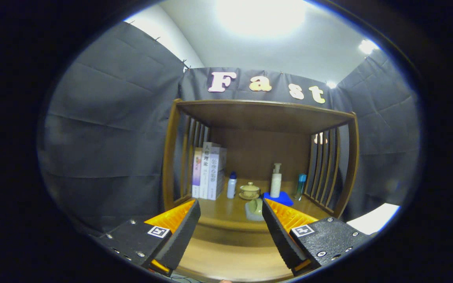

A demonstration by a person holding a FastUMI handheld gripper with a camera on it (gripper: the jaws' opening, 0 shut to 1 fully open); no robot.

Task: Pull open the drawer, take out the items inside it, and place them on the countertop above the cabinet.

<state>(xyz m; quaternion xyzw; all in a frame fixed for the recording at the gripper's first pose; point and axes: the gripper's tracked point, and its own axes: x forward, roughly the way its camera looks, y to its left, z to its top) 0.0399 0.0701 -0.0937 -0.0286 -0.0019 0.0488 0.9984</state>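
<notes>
My gripper (231, 220) hung with its fingers (181, 232) wide apart, gripping nothing, above the front edge of the wooden countertop (226, 236). Just ahead, by my right finger, sat a pale green item (255, 207) on that countertop; beyond it a lidded cup (249, 190), a white bottle with a blue cap (231, 184), a pump bottle (276, 181) on a blue pad (281, 199) and a teal bottle (300, 184). Books (209, 171) stood at the back left corner; I couldn't make out the drawer.

Glossy brown wood forms the cabinet (264, 118) and its surface (226, 214); the hand-held gripper (230, 220), spread wide, has matt ribbed black pads (181, 234).
</notes>
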